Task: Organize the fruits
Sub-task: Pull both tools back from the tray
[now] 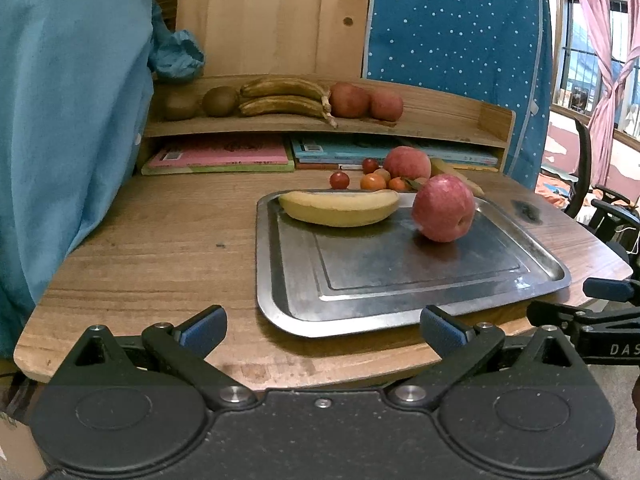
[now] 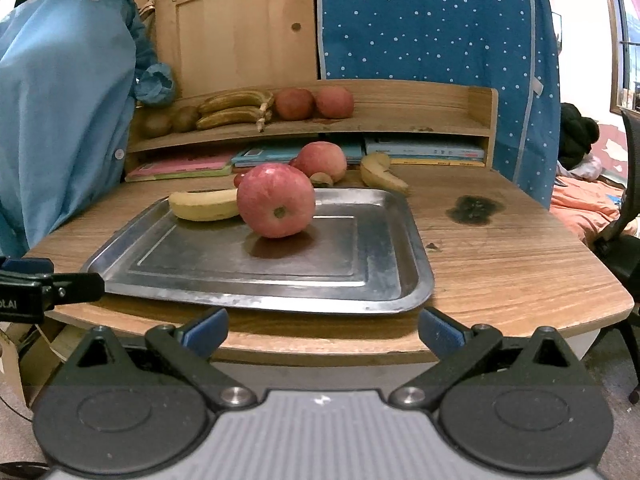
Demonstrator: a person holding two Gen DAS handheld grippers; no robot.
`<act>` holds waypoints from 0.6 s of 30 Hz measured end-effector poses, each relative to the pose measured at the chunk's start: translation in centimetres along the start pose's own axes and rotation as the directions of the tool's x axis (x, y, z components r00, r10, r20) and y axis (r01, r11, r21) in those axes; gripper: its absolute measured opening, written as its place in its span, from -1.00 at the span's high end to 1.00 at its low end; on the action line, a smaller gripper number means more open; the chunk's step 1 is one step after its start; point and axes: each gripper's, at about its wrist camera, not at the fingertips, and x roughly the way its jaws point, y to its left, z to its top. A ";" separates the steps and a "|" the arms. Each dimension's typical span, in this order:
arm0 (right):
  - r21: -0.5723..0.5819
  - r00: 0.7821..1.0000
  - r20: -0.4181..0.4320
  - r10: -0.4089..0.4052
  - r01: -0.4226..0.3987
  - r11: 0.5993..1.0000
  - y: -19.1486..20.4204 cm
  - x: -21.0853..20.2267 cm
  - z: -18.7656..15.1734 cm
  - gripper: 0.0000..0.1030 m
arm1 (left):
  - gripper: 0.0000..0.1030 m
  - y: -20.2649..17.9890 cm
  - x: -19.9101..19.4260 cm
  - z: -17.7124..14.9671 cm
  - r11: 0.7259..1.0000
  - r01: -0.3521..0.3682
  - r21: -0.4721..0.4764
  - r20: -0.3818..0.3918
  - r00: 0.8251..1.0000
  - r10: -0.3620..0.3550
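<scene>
Both your grippers hang wide open and empty at the table's near edge, facing the tray.

Your left gripper point(image 1: 322, 330) and right gripper point(image 2: 323, 330) each show blue pads spread far apart, holding nothing. On the tray point(image 1: 400, 304) a banana point(image 1: 339, 208) lies along the far rim, and an apple point(image 1: 443, 208) sits just beside its right end. Behind the tray, on the table point(image 1: 160, 248), are a second apple point(image 1: 407, 162), small tomatoes point(image 1: 339, 180) and oranges point(image 1: 373, 182). The shelf point(image 1: 440, 120) carries kiwis point(image 1: 219, 101), bananas point(image 1: 286, 100) and two apples point(image 1: 366, 101).
</scene>
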 end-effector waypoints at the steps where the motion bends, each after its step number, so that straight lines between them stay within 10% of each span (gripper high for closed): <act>1: 0.000 1.000 0.001 0.001 -0.001 1.000 0.0 0.0 0.1 -1.00 | -0.99 0.0 0.0 0.1 1.000 0.000 0.003 0.001 1.000 0.000; 18: -0.021 1.000 0.012 0.021 -0.020 1.000 -0.1 1.4 3.1 -1.00 | -0.99 0.8 2.1 3.5 1.000 -0.008 -0.011 0.030 1.000 0.009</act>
